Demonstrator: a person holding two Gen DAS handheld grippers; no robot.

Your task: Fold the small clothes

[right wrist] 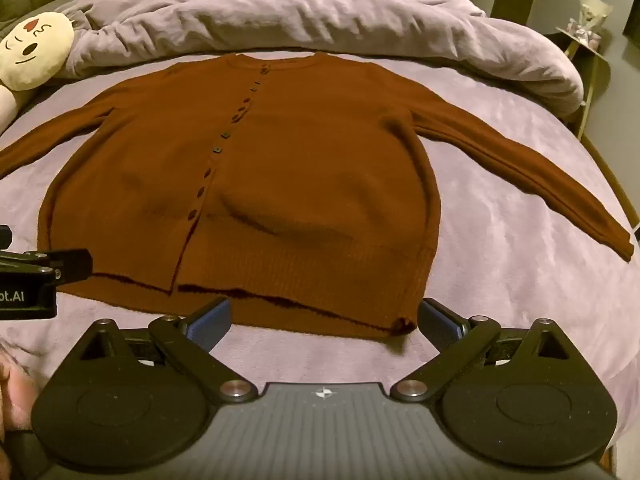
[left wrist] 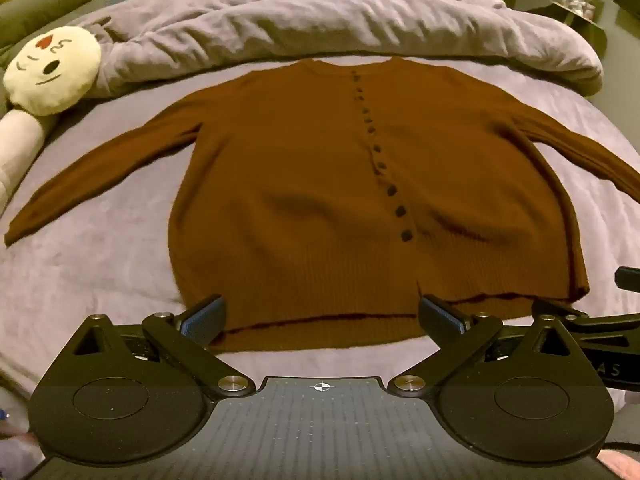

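Note:
A rust-brown buttoned cardigan [left wrist: 304, 184] lies flat and face up on the purple bed cover, both sleeves spread out to the sides; it also shows in the right wrist view [right wrist: 288, 168]. My left gripper [left wrist: 322, 318] is open and empty, hovering just in front of the hem, left of the button line. My right gripper [right wrist: 324, 320] is open and empty in front of the hem's right corner. The left gripper's body shows at the left edge of the right wrist view [right wrist: 36, 280].
A bunched purple duvet [left wrist: 320, 20] lies behind the cardigan. A cream plush toy with a face [left wrist: 52, 68] rests at the far left. A small side table [right wrist: 584, 40] stands beyond the bed's right edge. Bare bed cover [right wrist: 520, 280] surrounds the cardigan.

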